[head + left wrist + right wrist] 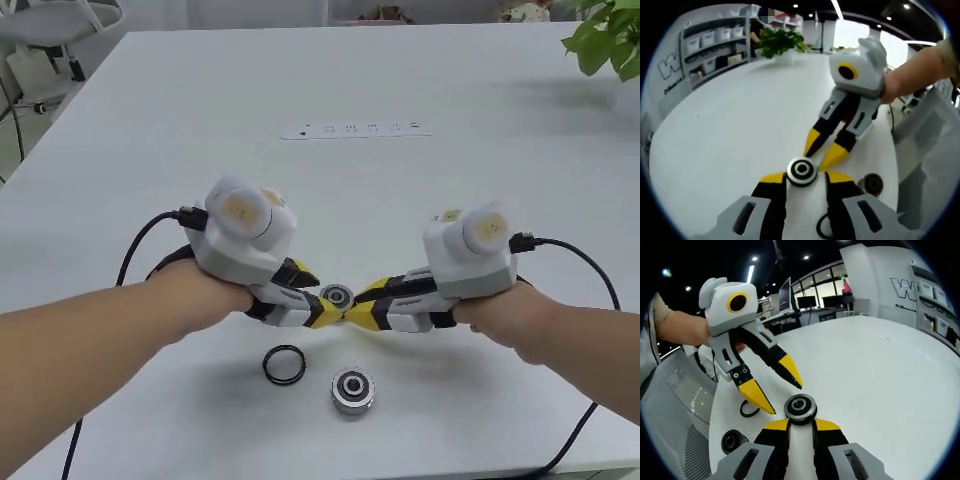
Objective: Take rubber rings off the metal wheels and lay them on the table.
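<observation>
Beware of tugging the wheel, centre of the head view, out of the left gripper clamped across it, with the right gripper, jaws near its rim, grip unclear, pulling off-axis.

Office-like lab: bin shelves, computer monitors, white table.

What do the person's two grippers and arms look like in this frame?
The left gripper and right gripper match: pale grey bodies, black jaws ending in yellow tips. A black cable leaves the left one's rear, a second black cable the right one's. The left forearm and right forearm are bare; the right gripper view shows a tan sleeve edge on the left arm.
</observation>
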Demonstrator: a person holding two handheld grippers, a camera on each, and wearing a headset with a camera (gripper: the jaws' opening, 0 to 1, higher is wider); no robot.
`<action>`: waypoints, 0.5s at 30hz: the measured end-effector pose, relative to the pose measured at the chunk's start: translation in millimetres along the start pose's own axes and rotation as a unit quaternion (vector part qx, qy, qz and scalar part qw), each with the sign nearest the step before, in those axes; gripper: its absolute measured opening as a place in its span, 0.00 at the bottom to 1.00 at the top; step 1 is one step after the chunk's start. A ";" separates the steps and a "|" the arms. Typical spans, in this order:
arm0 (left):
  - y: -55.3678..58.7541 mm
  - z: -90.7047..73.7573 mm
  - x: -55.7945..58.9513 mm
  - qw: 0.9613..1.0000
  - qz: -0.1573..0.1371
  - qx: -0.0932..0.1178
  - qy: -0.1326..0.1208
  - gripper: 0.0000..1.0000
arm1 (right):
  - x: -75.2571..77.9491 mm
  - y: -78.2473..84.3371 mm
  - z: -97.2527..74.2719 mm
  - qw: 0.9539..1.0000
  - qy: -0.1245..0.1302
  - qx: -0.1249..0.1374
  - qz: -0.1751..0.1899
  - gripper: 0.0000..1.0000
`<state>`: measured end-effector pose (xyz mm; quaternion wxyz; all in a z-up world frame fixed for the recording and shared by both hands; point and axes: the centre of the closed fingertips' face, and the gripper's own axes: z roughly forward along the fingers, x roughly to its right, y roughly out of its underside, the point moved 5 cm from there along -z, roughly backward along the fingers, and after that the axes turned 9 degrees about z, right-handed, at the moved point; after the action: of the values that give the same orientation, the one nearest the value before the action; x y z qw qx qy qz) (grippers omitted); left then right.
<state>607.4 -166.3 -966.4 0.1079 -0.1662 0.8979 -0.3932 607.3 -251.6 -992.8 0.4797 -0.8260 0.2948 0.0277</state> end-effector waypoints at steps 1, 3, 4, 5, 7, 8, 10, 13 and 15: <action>-0.2 1.8 0.0 1.000 -0.001 -0.001 0.001 0.30 | 0.2 -0.1 0.1 1.000 0.000 0.000 0.000 0.14; -0.5 3.7 0.0 1.000 0.002 -0.002 0.001 0.29 | 0.3 0.1 0.2 1.000 -0.001 0.001 0.001 0.14; -0.9 4.6 -0.1 1.000 0.002 -0.002 0.001 0.29 | 0.3 0.1 0.0 1.000 -0.001 0.001 0.001 0.14; -1.5 5.4 0.0 1.000 0.004 -0.002 0.001 0.28 | 0.4 0.1 -0.1 1.000 -0.001 0.001 0.002 0.14; -1.7 7.1 -0.4 1.000 0.005 -0.003 0.001 0.25 | 0.6 0.3 0.1 1.000 -0.002 0.002 0.003 0.14; -1.4 7.9 -0.7 1.000 0.005 -0.004 0.000 0.25 | 0.6 0.3 0.0 1.000 -0.002 0.003 0.003 0.14; -1.6 8.9 -0.7 1.000 0.008 -0.001 -0.001 0.23 | 0.4 0.4 -0.1 1.000 -0.002 0.003 0.004 0.13; -1.7 9.5 -2.0 1.000 0.008 -0.002 -0.004 0.20 | 0.4 0.5 0.0 1.000 -0.002 0.004 0.004 0.13; -1.7 10.0 -2.1 1.000 0.017 -0.004 -0.006 0.19 | 0.3 0.3 0.0 1.000 -0.002 0.004 0.004 0.13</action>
<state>613.0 -173.2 -971.7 0.1193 -0.1531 0.9014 -0.3871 607.3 -251.9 -993.0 0.4838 -0.8227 0.2971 0.0302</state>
